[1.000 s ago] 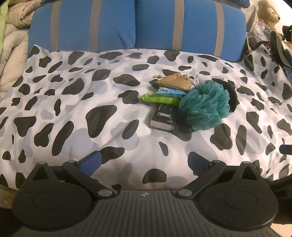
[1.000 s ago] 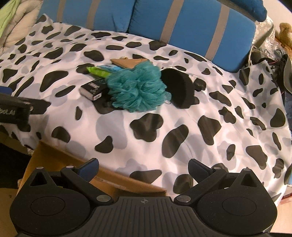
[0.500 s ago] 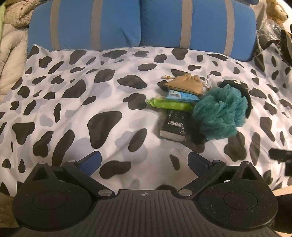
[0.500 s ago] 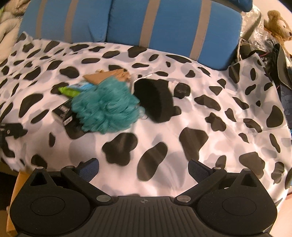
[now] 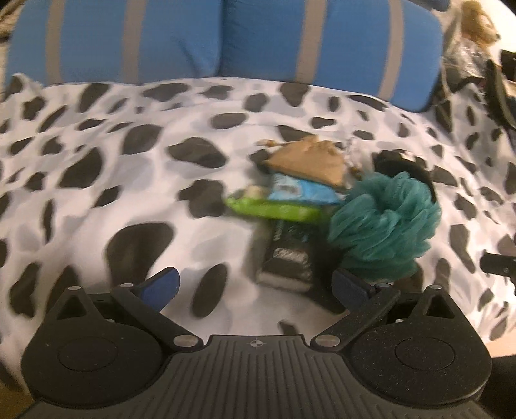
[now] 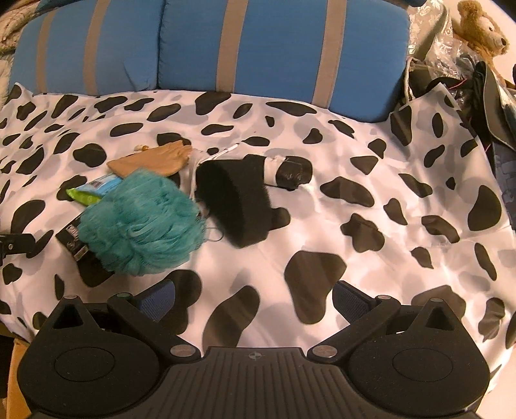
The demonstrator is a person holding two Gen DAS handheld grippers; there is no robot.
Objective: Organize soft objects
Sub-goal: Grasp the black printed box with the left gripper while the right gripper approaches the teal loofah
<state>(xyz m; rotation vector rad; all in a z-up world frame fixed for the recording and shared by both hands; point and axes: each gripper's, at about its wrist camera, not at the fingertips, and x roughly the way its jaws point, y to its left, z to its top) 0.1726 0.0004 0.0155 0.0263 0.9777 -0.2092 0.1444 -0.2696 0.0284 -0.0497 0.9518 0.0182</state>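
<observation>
A pile of soft items lies on a cow-print bedspread (image 5: 96, 180) (image 6: 371, 154). A teal mesh bath pouf (image 5: 385, 225) (image 6: 142, 225) sits beside a black packet (image 5: 288, 254) (image 6: 72, 237), a green wipes pack (image 5: 274, 208) (image 6: 84, 196), a light blue pack (image 5: 300, 190) (image 6: 103, 185) and a tan pouch (image 5: 306, 161) (image 6: 154, 161). A black sponge (image 6: 235, 199) and a rolled black-and-white sock (image 6: 288, 170) lie right of the pouf. My left gripper (image 5: 256, 287) is open just short of the black packet. Nearer than the pile, over bare bedspread, the right gripper (image 6: 253, 298) is open.
Two blue pillows with grey stripes (image 5: 222, 42) (image 6: 225, 48) line the back of the bed. A teddy bear (image 6: 480, 25) and dark clutter (image 6: 483, 80) sit at the right. A cardboard edge (image 6: 13, 370) shows at the lower left in the right wrist view.
Both grippers have moved in toward the pile, which now looks larger and closer. The right wrist view has swung left to right so the sponge is central. Nothing was taken hold of.
</observation>
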